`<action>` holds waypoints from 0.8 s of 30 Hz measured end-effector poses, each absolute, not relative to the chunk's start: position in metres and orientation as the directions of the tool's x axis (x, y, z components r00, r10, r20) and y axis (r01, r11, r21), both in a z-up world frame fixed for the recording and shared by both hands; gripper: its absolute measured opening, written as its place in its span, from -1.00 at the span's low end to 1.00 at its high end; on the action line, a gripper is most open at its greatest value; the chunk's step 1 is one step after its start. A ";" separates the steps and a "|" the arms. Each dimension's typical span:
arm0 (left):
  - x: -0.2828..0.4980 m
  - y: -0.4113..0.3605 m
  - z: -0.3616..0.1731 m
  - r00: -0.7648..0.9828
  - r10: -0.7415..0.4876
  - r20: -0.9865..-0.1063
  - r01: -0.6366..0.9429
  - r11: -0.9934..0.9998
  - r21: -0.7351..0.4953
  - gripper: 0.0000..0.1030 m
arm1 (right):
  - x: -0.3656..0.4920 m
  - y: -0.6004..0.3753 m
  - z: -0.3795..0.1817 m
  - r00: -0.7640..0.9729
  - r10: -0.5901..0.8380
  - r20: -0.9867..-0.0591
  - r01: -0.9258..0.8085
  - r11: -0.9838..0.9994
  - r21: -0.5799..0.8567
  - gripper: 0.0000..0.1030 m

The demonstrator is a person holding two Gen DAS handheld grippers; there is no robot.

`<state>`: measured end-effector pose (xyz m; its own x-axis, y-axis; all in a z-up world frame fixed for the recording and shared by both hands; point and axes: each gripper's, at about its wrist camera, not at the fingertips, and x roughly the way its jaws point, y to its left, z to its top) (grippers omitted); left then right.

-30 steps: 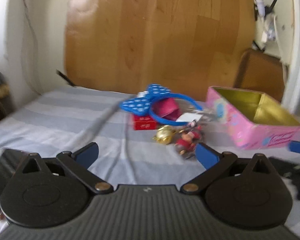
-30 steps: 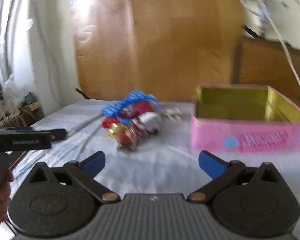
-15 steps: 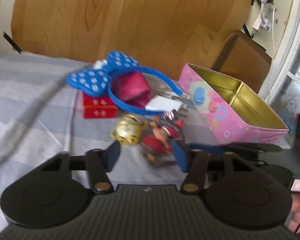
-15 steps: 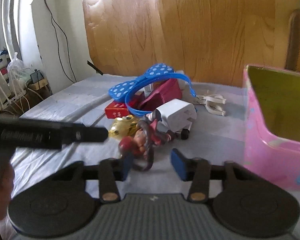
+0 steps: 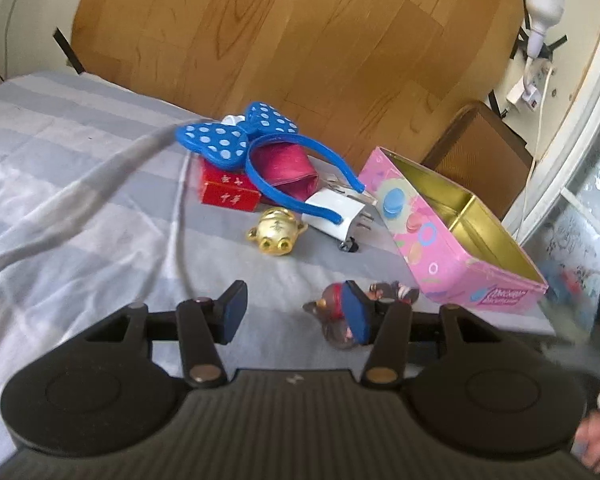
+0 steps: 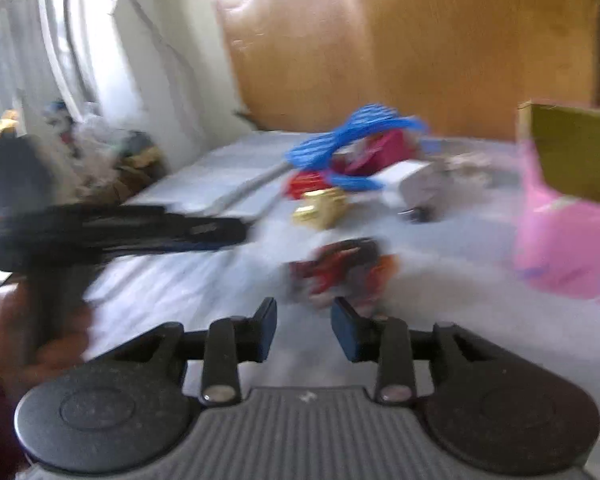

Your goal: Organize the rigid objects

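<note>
On the bed (image 5: 80, 208), which has a grey striped sheet, the things lie in a group near the far edge, by the wooden headboard (image 5: 300, 40). A grey cable (image 5: 100, 176) runs from the left side of the bed toward this group. Then comes the red box (image 5: 230, 194), with the blue dotted bow headband (image 5: 236, 140) resting over it and over a dark pink pouch (image 5: 288, 166). In front of the box a small gold figure (image 5: 276, 232) lies on the sheet. Just right of it is a white plug adapter (image 5: 334, 216), touching the end of the headband. Further right, toward the right edge of the bed, stands the open pink tin (image 5: 452, 240) with a gold inside.

The left gripper (image 5: 294, 314) has its jaws apart, and they have just been opening a little; nothing is between them. Its right pad stands in front of a small red and brown toy figure (image 5: 336, 320), which lies on the sheet near the front left corner of the tin.

In the right wrist view, which is blurred, the right gripper (image 6: 304, 330) has its jaws apart with a narrow gap, also just opening, and nothing is between them. The toy figure lies just beyond its tips.
</note>
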<state>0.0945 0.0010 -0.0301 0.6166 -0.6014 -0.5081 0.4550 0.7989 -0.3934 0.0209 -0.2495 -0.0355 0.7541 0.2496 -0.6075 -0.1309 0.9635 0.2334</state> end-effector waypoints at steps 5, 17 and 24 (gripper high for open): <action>0.077 -0.009 -0.031 0.612 -0.598 -0.518 0.487 0.801 -0.349 0.33 | 0.017 -0.259 -0.038 0.748 0.180 -0.639 -0.097 0.982 0.162 -0.26; 0.070 -0.066 -0.045 0.626 -0.553 -0.549 0.594 0.795 -0.124 0.56 | 0.030 -0.279 -0.048 0.697 0.178 -0.695 -0.188 0.980 0.062 -0.18; 0.089 -0.063 -0.051 0.627 -0.563 -0.538 0.628 0.774 -0.079 0.59 | 0.041 -0.264 -0.048 0.688 0.243 -0.684 -0.333 0.943 0.000 0.15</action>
<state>0.0892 -0.0628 -0.0505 0.6270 -0.5631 -0.5383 0.6277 0.7744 -0.0789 0.0412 -0.2642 -0.0476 0.6876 0.2427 -0.6843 -0.3327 0.9430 0.0001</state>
